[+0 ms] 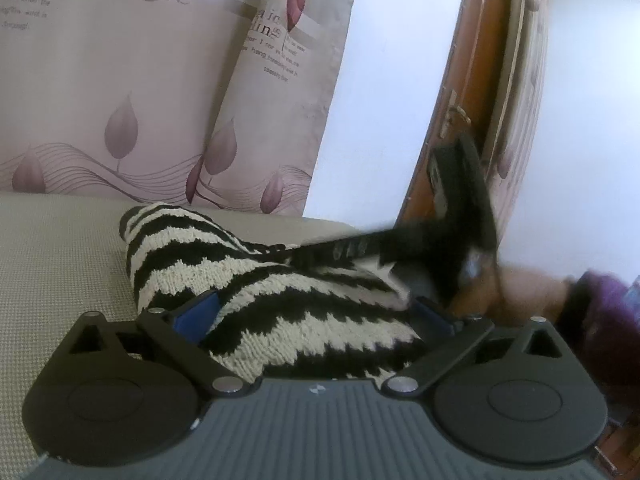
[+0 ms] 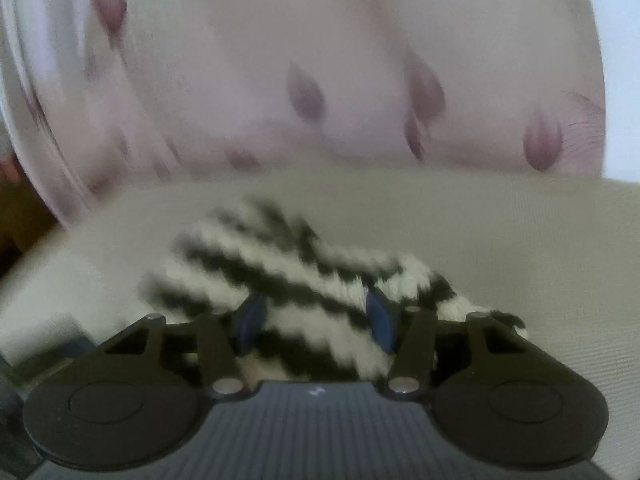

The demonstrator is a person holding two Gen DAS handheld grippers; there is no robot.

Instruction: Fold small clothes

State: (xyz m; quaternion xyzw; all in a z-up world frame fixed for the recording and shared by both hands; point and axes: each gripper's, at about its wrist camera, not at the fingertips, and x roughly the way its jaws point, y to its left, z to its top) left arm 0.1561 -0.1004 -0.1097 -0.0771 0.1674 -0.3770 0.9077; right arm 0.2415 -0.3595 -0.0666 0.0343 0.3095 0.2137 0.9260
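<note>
Lying bunched on the beige woven cushion [image 1: 52, 248], the black-and-cream zigzag knitted garment [image 1: 256, 280] fills the space between both tools. The left gripper [image 1: 316, 312] has its jaws spread wide with knit heaped between the blue pads, not pressed. The right gripper [image 2: 316, 316] stands half closed around a fold; blur hides whether its pads bite, so I cannot tell. This looks like the middle of a fold, one side being let go. Next, I judge, the loose edge needs laying flat and square. Only the left view shows the other tool crossing at right, a purple sleeve [image 1: 608, 320], and the lilac leaf-print pillows [image 1: 120, 80] sharply.
</note>
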